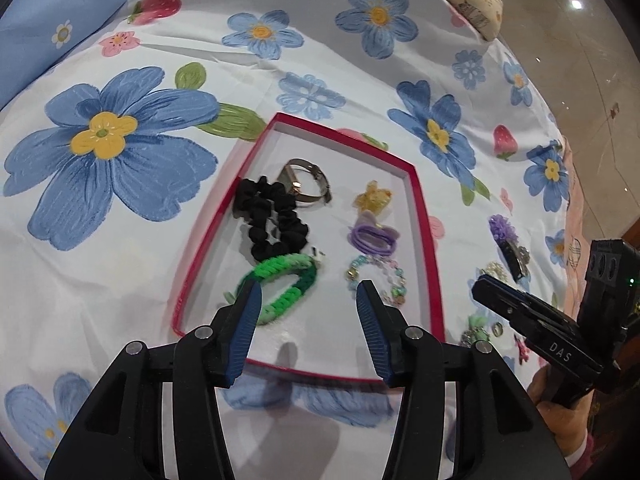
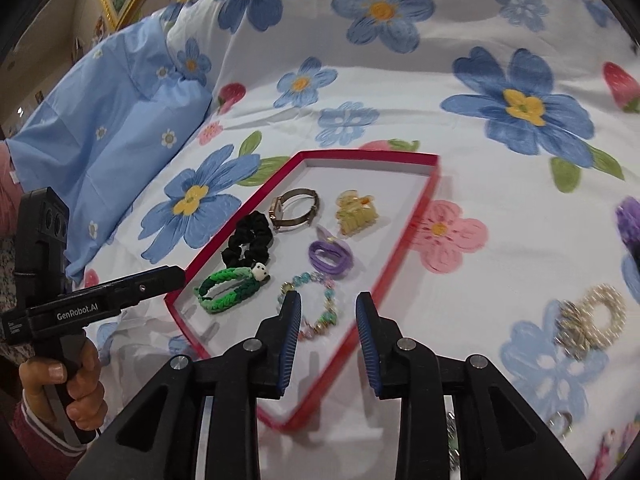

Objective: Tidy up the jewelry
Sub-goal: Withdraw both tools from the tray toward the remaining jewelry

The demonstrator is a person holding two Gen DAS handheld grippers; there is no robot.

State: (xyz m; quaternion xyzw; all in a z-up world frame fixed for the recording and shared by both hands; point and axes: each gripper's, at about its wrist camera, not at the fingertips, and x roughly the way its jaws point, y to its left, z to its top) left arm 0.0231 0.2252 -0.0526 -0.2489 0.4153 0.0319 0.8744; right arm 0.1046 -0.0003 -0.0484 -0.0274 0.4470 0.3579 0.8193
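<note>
Both grippers spread, empty. Red tray (image 2: 416,216) at frame centre holds six pieces; pearl scrunchie (image 2: 600,316) lies on the bed at right. Right gripper (image 2: 328,312) should straddle one band, then lift.

Tray far end: the red-rimmed tray (image 1: 425,216) has bare white floor behind the watch (image 1: 308,180) and the yellow hair claw (image 1: 372,196).
Tray near corner: bare floor in front of the green braided bracelet (image 1: 280,284).
Right of tray: pearl scrunchie (image 2: 600,316) and small pieces lie scattered on the bed sheet (image 2: 500,168).
Left of tray: open sheet.
</note>
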